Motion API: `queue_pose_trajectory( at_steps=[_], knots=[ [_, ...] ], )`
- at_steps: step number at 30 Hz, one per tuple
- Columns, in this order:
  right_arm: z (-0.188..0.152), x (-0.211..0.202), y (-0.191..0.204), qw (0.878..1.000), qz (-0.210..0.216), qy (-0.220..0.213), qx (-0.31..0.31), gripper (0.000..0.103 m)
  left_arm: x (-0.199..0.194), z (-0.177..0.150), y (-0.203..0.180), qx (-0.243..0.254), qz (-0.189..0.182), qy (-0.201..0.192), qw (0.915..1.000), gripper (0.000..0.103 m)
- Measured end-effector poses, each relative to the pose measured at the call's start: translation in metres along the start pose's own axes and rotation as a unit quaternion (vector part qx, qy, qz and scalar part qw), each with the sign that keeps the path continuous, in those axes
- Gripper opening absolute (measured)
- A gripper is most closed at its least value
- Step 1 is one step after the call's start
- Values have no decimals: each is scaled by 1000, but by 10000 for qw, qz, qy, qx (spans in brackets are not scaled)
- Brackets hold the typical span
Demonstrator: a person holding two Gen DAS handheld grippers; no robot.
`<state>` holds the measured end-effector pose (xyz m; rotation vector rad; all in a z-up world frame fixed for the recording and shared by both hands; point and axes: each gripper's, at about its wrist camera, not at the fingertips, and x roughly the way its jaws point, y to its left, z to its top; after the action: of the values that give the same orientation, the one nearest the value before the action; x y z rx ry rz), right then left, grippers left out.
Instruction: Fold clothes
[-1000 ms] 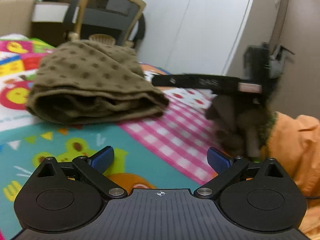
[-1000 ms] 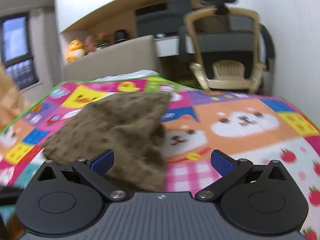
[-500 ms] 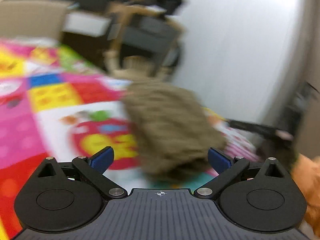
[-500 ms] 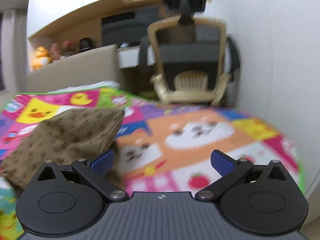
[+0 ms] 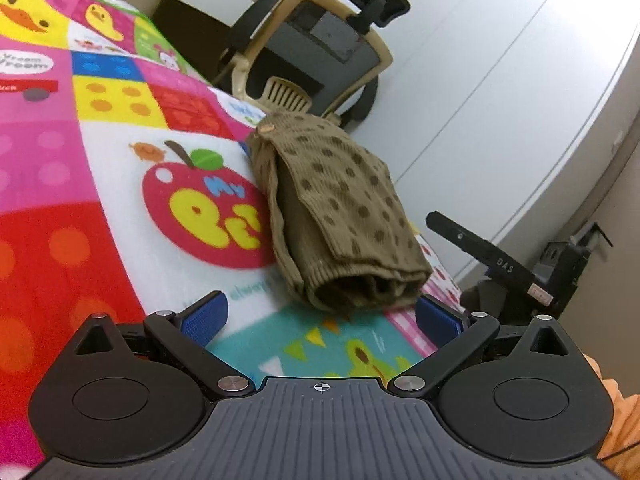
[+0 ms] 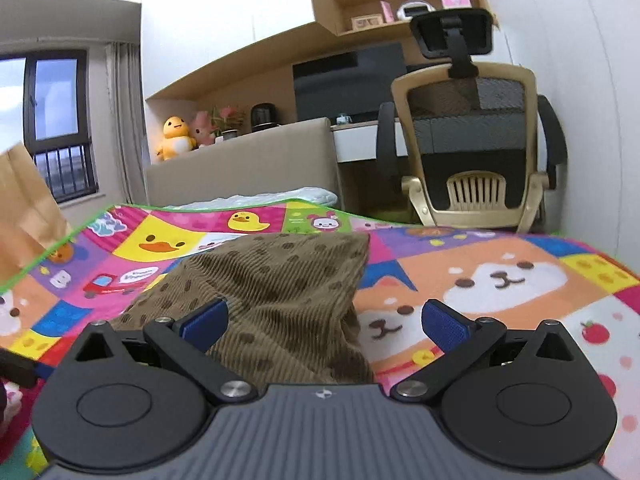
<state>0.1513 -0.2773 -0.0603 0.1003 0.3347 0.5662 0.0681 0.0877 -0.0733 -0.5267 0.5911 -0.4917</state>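
Observation:
A brown dotted corduroy garment point(image 5: 340, 216) lies folded into a thick bundle on the colourful play mat point(image 5: 120, 208). My left gripper point(image 5: 320, 316) is open and empty, just short of the bundle's near open end. In the right wrist view the same garment point(image 6: 276, 292) lies right in front of my right gripper point(image 6: 324, 320), which is open and empty, with its left finger over the cloth. The right gripper also shows in the left wrist view point(image 5: 500, 268) as a black bar at the right, beyond the bundle.
An office chair point(image 6: 472, 152) stands past the mat's far edge, beside a white wall point(image 5: 500, 80). A beige sofa back point(image 6: 240, 168) and a brown paper bag point(image 6: 24, 208) are at the left. Orange cloth point(image 5: 620, 420) lies at the lower right.
My left gripper has swung left and round, so the bundle now shows end-on instead of side-on. My right gripper has shifted so the garment sits closer between its fingers. Both stay open.

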Motion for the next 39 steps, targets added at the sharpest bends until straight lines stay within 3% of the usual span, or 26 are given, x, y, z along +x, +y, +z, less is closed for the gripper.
queue_pose_trajectory(
  at_steps=[5,12,14,17,20,22,23,25,26,30,33,39],
  knots=[
    [3,2,-10,9998,-169,91,60,103,4,-24,-33,371,-105,171,9991,102],
    [13,20,1,9972,-211,692,-175,103,-6,-23,-30,181,-240,280,9992,103],
    [25,33,-1,9960,-184,869,23,103,-4,-2,-30,-37,-118,588,9982,103],
    [48,63,-8,9910,-255,1140,653,103,-4,40,-38,-16,205,659,9976,103],
    [68,94,-12,9846,-335,1344,1069,103,23,89,-44,105,714,710,9949,103],
    [73,115,-3,9872,-567,1351,625,103,51,111,-50,276,1052,674,9918,103],
    [69,129,7,9851,-951,1432,-58,103,66,121,-52,411,1196,637,9899,103],
    [50,155,13,9690,-1436,1770,-955,103,93,126,-52,680,1458,630,9850,103],
    [43,163,10,9658,-1449,1899,-1014,103,107,127,-49,796,1609,675,9814,103],
    [54,144,11,9706,-1462,1723,-833,103,123,122,-39,772,1381,844,9838,103],
    [65,104,6,9808,-1013,1532,-651,103,119,121,-46,1032,1474,818,9803,103],
    [14,66,23,9634,-893,2261,-1132,103,112,125,-45,1010,1412,797,9816,103]
  ],
)
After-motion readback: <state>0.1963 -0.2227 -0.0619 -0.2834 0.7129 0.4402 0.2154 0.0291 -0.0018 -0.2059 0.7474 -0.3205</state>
